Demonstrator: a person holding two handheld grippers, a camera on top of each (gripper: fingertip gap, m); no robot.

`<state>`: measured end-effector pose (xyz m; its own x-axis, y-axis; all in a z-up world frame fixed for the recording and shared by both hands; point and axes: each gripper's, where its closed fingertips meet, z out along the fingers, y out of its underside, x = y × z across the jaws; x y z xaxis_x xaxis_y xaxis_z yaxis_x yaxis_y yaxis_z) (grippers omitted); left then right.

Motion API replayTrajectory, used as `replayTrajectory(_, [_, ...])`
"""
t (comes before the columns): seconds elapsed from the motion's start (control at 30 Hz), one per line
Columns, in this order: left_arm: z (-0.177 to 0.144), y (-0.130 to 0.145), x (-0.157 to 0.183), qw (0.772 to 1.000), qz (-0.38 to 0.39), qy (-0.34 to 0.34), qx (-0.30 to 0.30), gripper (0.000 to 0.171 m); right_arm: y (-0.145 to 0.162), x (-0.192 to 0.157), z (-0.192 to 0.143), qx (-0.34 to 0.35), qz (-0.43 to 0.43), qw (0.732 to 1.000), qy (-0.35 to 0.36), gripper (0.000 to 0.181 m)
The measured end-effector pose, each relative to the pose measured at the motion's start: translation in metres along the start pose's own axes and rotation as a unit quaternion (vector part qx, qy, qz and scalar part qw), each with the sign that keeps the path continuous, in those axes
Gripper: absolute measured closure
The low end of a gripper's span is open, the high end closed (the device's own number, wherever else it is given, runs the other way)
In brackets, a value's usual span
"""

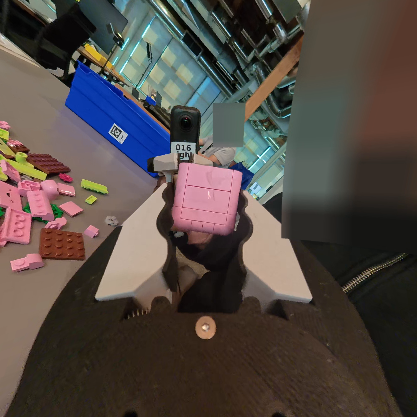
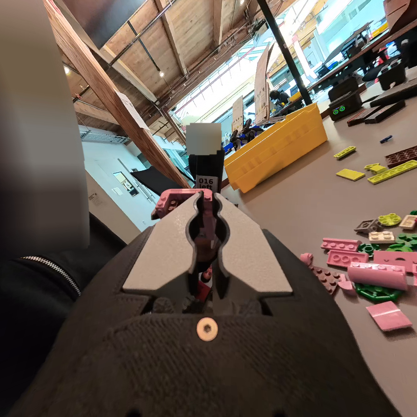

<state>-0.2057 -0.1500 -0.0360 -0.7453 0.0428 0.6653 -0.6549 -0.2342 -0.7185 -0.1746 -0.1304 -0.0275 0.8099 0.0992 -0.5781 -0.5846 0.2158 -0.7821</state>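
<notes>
A pink brick-built block [image 1: 206, 198] with a smooth tiled face is held up above the grey table [image 1: 67, 94]. My left gripper [image 1: 204, 203] is shut on it, one finger on each side. My right gripper [image 1: 173, 167] shows just behind the block, touching its far top edge. In the right wrist view my right gripper [image 2: 206, 196] is shut on a thin pink wall of the same block [image 2: 171, 202], whose studded inner side faces this camera. The left gripper's black body [image 2: 206, 167] stands right behind the block.
Loose pink, lime, green and brown bricks [image 1: 33, 203] lie on the table, also in the right wrist view [image 2: 372, 266]. A blue bin [image 1: 112, 112] and a yellow bin [image 2: 277, 149] stand farther back. A black zipped jacket [image 1: 372, 282] is close by.
</notes>
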Motion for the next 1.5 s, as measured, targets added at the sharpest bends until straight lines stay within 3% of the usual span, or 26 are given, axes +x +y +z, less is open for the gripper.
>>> replayTrajectory(0.13, [0.001, 0.001, -0.005, 1.0, -0.017, -0.013, 0.011, 0.115, -0.005, 0.003, -0.002, 0.019, -0.019, 0.999, 0.023, 0.179])
replayTrajectory(0.2, [-0.007, 0.027, -0.026, 0.996, -0.002, -0.08, -0.025, 0.115, -0.054, 0.008, -0.037, 0.157, -0.002, 0.987, 0.038, 0.181])
replayTrajectory(0.23, [-0.011, 0.016, -0.018, 0.998, 0.001, -0.067, 0.013, 0.115, -0.076, 0.014, -0.062, 0.186, 0.005, 0.981, 0.05, 0.181])
replayTrajectory(0.3, [-0.017, -0.017, 0.008, 0.997, -0.004, -0.013, 0.081, 0.116, -0.075, 0.04, -0.082, 0.11, -0.063, 0.978, 0.165, 0.181])
replayTrajectory(0.33, [-0.016, -0.022, 0.01, 0.997, 0.018, -0.019, 0.073, 0.115, -0.063, 0.049, -0.079, 0.048, -0.094, 0.973, 0.208, 0.181])
replayTrajectory(0.4, [-0.013, -0.02, 0.002, 0.996, 0.058, -0.047, 0.047, 0.115, -0.045, 0.045, -0.06, -0.007, -0.123, 0.972, 0.202, 0.181])
replayTrajectory(0.57, [-0.012, -0.011, -0.01, 0.998, 0.042, -0.046, 0.03, 0.116, -0.006, 0.033, -0.022, -0.069, -0.118, 0.981, 0.134, 0.181])
replayTrajectory(0.7, [-0.009, 0.001, -0.013, 0.998, 0.033, -0.044, 0.011, 0.116, 0.002, 0.012, -0.004, -0.052, -0.055, 0.996, 0.047, 0.162])
replayTrajectory(0.97, [-0.005, 0.011, -0.006, 0.998, 0.052, -0.04, -0.026, 0.116, 0.018, 0.005, 0.004, -0.069, 0.029, 0.997, -0.015, 0.176])
replayTrajectory(1.2, [0.0, 0.004, -0.011, 0.998, 0.031, -0.061, 0.017, 0.115, 0.013, 0.01, 0.0, -0.097, -0.065, 0.991, 0.059, 0.178])
replayTrajectory(1.23, [-0.002, 0.002, -0.012, 0.997, 0.034, -0.071, 0.022, 0.115, 0.004, 0.012, -0.004, -0.078, -0.083, 0.99, 0.079, 0.176])
replayTrajectory(1.3, [-0.027, -0.009, -0.024, 0.991, 0.033, -0.109, 0.066, 0.116, -0.045, 0.018, -0.04, 0.021, -0.081, 0.99, 0.11, 0.177])
replayTrajectory(1.37, [-0.045, -0.023, -0.025, 0.991, -0.012, -0.073, 0.114, 0.116, -0.061, 0.023, -0.066, 0.039, -0.053, 0.992, 0.108, 0.177])
replayTrajectory(1.43, [-0.047, -0.029, -0.021, 0.991, -0.03, -0.033, 0.13, 0.116, -0.048, 0.035, -0.065, 0.016, -0.06, 0.989, 0.134, 0.177])
replayTrajectory(1.5, [-0.043, -0.026, -0.018, 0.992, -0.017, -0.023, 0.123, 0.116, -0.017, 0.054, -0.049, -0.042, -0.041, 0.986, 0.156, 0.176])
